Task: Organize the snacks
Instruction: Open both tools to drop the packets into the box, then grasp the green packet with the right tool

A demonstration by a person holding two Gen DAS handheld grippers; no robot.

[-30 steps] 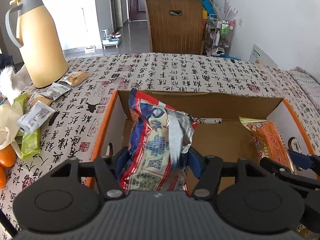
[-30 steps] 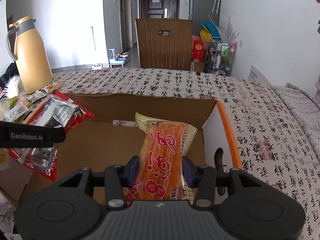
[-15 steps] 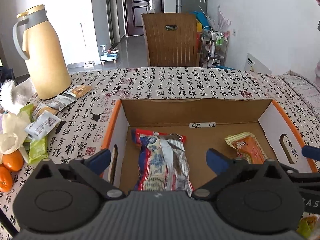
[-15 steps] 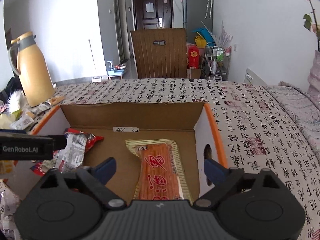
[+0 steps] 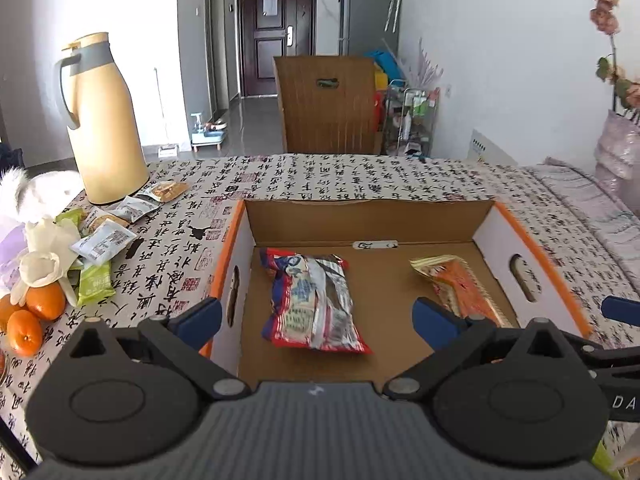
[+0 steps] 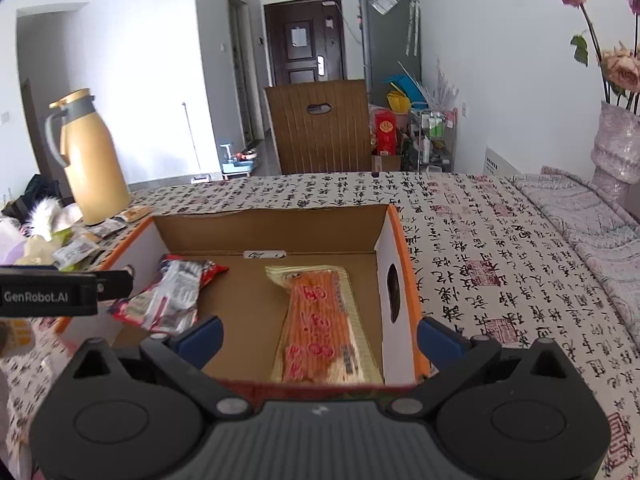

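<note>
Cardboard box with orange rim (image 5: 520, 236) is holding two released packets; both grippers are standing apart, empty. Next comes fetching loose snack sachets (image 5: 104, 240) beside the box.

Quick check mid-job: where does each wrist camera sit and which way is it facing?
Left wrist: on the left claw, angled down into the orange-edged cardboard box; its open blue-tipped jaws show, the right claw's at the right edge.
Right wrist: on the right claw, angled down over the box's right half; its open jaws show, the left claw's bar at left.
Shared: red-and-blue snack bag, orange snack packet, tan thermos jug.
</note>
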